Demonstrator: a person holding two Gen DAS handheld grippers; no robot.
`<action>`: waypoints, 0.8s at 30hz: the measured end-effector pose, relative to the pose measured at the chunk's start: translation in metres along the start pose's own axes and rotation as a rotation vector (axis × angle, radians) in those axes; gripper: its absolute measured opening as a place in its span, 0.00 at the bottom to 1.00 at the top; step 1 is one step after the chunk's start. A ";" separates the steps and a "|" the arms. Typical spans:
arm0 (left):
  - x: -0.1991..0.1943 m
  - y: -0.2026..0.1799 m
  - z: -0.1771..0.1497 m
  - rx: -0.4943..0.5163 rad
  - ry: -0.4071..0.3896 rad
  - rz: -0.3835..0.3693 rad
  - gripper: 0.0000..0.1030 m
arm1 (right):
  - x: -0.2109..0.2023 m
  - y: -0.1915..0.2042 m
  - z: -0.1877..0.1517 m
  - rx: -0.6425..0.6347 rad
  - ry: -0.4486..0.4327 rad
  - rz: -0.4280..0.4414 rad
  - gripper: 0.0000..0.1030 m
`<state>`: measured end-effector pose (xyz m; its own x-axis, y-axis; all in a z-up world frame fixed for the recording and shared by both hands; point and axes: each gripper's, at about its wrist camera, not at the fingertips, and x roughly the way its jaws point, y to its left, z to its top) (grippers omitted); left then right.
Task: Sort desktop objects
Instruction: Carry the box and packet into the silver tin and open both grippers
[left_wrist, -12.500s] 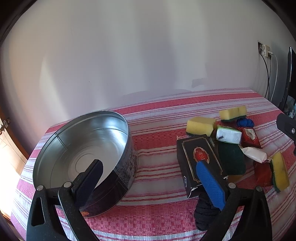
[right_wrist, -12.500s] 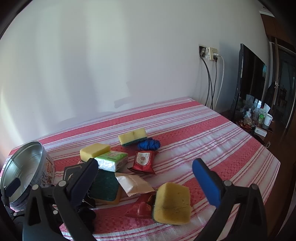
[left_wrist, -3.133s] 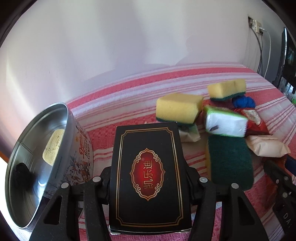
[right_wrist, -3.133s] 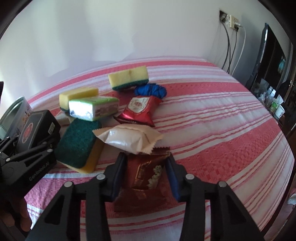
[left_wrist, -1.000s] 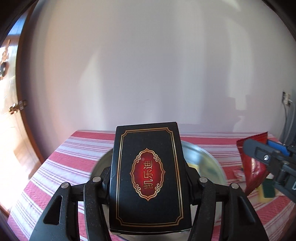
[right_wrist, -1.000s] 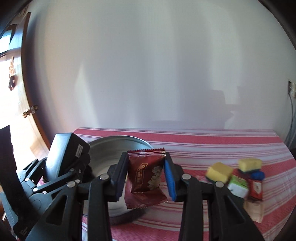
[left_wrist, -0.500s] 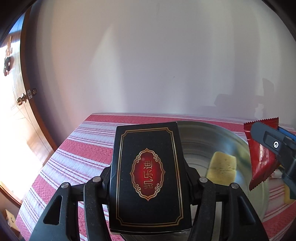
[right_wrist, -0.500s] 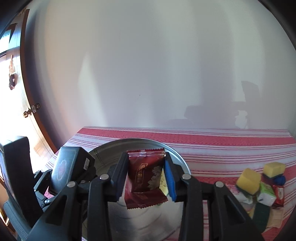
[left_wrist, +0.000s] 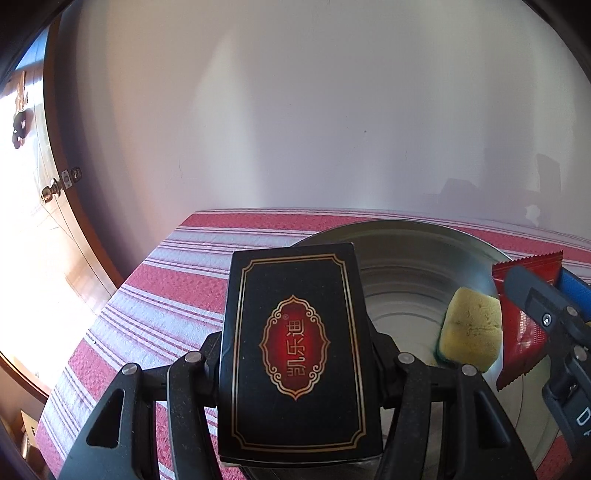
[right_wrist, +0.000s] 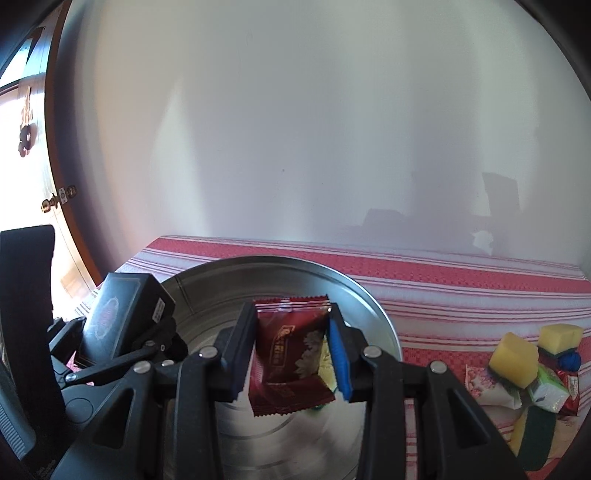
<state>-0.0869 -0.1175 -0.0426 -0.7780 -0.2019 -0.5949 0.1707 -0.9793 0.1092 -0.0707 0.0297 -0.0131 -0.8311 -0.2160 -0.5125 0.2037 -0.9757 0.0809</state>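
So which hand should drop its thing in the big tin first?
Probably the right. Its hand-held gripper holds the red packet over the middle of the tin, beside the sponge. The left hand-held gripper holds the black box nearer the tin's edge.

The right gripper pinches a red snack packet above the round metal tin.

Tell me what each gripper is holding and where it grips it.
The left gripper clamps the black box by its two long sides. The right gripper pinches the red snack packet by its side edges.
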 end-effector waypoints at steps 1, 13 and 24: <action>0.000 0.000 0.000 0.000 0.000 0.001 0.58 | 0.002 0.001 0.002 0.001 0.001 0.000 0.37; 0.001 -0.004 -0.002 0.009 0.026 0.018 0.58 | 0.009 0.005 0.004 -0.009 0.013 0.002 0.37; 0.002 -0.003 -0.005 -0.001 0.043 0.027 0.60 | 0.004 0.002 0.003 0.002 -0.009 0.012 0.63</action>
<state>-0.0860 -0.1150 -0.0475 -0.7461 -0.2272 -0.6258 0.1921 -0.9735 0.1245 -0.0756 0.0263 -0.0122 -0.8333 -0.2281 -0.5036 0.2129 -0.9731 0.0884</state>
